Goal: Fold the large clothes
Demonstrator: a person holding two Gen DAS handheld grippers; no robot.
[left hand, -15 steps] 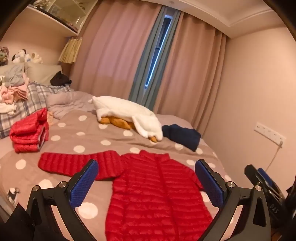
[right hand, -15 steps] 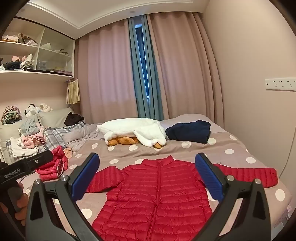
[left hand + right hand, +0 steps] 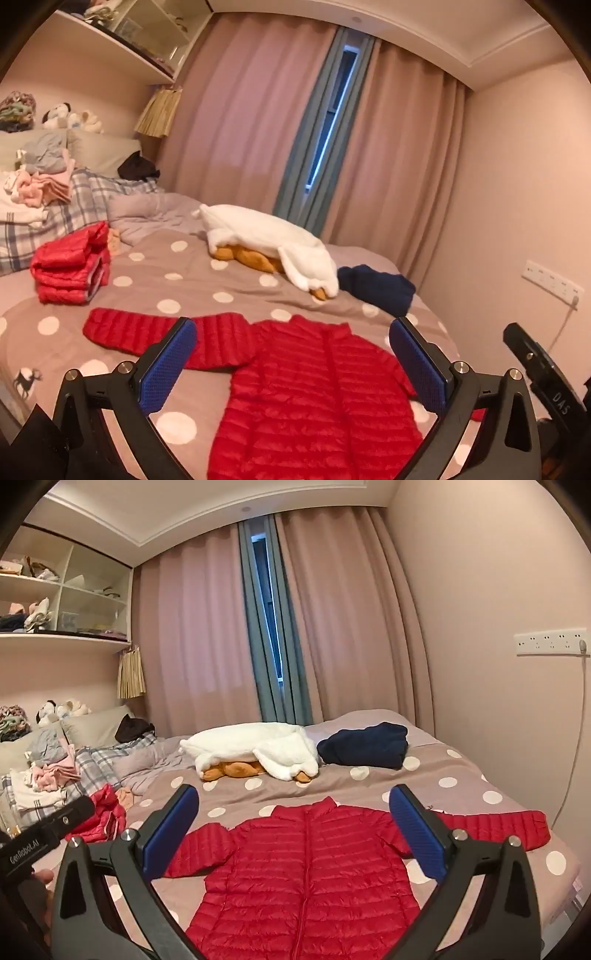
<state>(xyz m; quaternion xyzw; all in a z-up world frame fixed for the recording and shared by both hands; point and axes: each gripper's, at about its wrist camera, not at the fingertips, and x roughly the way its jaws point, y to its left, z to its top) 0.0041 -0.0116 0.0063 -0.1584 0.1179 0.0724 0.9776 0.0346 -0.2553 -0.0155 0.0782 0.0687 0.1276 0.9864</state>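
Note:
A red puffer jacket (image 3: 314, 398) lies flat, front up, on the polka-dot bed (image 3: 207, 280), both sleeves spread out. It also shows in the right wrist view (image 3: 306, 878), with its right sleeve (image 3: 495, 825) reaching toward the bed's edge. My left gripper (image 3: 291, 365) is open and empty, held above the jacket's left side. My right gripper (image 3: 293, 834) is open and empty, held above the jacket's chest. The left gripper's body (image 3: 44, 838) shows at the left of the right wrist view.
A folded red jacket (image 3: 70, 269) sits at the left of the bed. A white plush toy (image 3: 269, 243) and a folded navy garment (image 3: 376, 288) lie at the far side. Piled clothes (image 3: 37, 184) lie on plaid bedding. A wall with sockets (image 3: 550, 642) stands on the right.
Both views have shifted only slightly. The jacket has not moved and both grippers stay open.

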